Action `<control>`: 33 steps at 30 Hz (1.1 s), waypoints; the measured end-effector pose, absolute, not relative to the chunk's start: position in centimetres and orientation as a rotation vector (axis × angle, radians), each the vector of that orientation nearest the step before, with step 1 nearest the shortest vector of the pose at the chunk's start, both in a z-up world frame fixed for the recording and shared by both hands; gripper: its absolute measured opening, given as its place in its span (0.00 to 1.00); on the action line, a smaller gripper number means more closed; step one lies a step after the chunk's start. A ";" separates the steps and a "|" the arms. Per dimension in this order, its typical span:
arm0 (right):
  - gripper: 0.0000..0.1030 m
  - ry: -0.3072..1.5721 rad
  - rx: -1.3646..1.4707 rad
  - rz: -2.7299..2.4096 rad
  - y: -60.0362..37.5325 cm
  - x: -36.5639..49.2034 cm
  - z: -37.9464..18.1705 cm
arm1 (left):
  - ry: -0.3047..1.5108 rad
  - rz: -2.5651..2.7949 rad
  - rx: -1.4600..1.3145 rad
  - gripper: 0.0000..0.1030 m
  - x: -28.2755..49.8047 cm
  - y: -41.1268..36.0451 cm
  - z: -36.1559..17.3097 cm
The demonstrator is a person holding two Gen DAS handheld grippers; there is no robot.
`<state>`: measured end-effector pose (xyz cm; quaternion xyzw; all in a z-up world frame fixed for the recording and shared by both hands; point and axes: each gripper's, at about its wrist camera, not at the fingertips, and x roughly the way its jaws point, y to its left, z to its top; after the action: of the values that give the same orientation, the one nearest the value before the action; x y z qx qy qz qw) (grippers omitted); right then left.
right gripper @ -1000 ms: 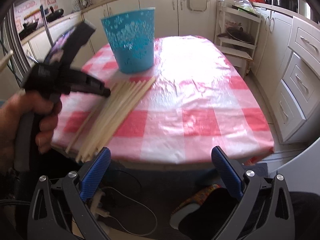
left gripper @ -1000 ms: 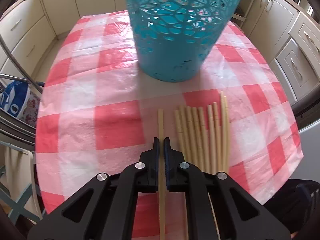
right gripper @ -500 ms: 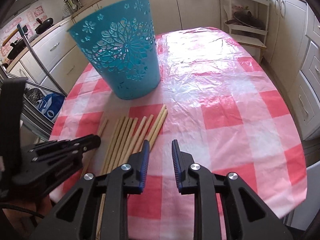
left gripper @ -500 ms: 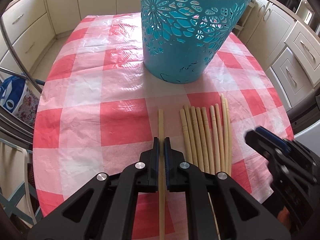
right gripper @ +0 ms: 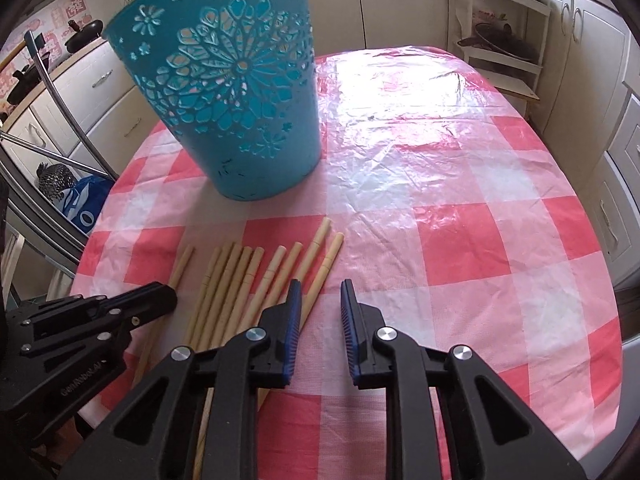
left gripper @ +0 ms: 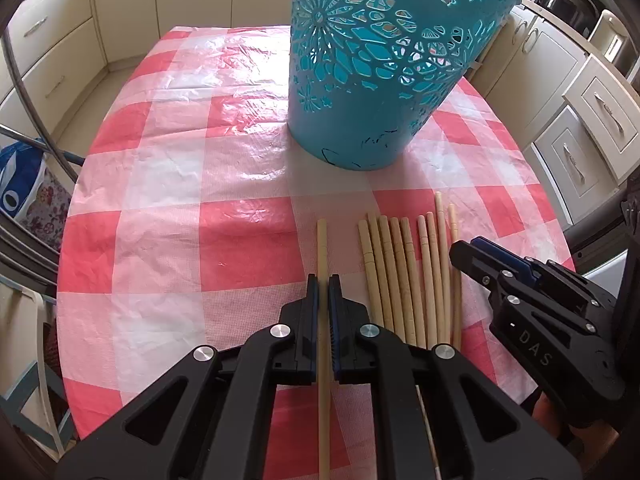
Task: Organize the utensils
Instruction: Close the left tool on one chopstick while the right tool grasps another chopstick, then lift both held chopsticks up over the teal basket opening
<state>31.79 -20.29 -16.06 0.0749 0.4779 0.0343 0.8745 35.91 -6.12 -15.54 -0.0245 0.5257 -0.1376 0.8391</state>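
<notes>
My left gripper [left gripper: 323, 286] is shut on a single wooden chopstick [left gripper: 322, 248], which points toward the teal cut-out basket [left gripper: 384, 60]. Several more chopsticks [left gripper: 404, 276] lie side by side on the checked tablecloth just right of it. My right gripper [right gripper: 319, 292] is open and empty, low over the near ends of the rightmost chopsticks [right gripper: 320, 268]. It also shows in the left wrist view [left gripper: 492, 256] at the right. The left gripper shows in the right wrist view [right gripper: 160, 296], with the held chopstick [right gripper: 182, 264] sticking out. The basket [right gripper: 236, 92] stands upright beyond the chopsticks.
The oval table [right gripper: 460, 184] has a red-and-white checked plastic cloth [left gripper: 180, 184]. Kitchen cabinets [left gripper: 592, 120] ring the table. A metal chair frame [left gripper: 24, 128] and a blue bag [left gripper: 16, 188] stand at the left. A small white shelf [right gripper: 504, 44] stands at the far right.
My right gripper has come in over the table to the chopsticks' right side and closed partway from wide open. My left gripper has pulled back a little from the basket, still holding its chopstick.
</notes>
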 end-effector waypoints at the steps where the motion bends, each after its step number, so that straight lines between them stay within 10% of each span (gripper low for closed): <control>1: 0.17 0.997 0.139 0.071 -20.2 31.8 -16.1 | 1.111 -0.291 -0.051 0.05 35.9 -6.1 -15.5; 33: 0.06 1.129 -0.326 0.282 -19.6 34.4 -15.6 | 1.163 -0.312 0.071 0.05 36.9 -7.5 -15.4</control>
<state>34.41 -19.61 -15.58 -0.1531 0.5309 0.1327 0.8228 36.87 -7.49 -15.38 0.0335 0.5469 -0.1466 0.8236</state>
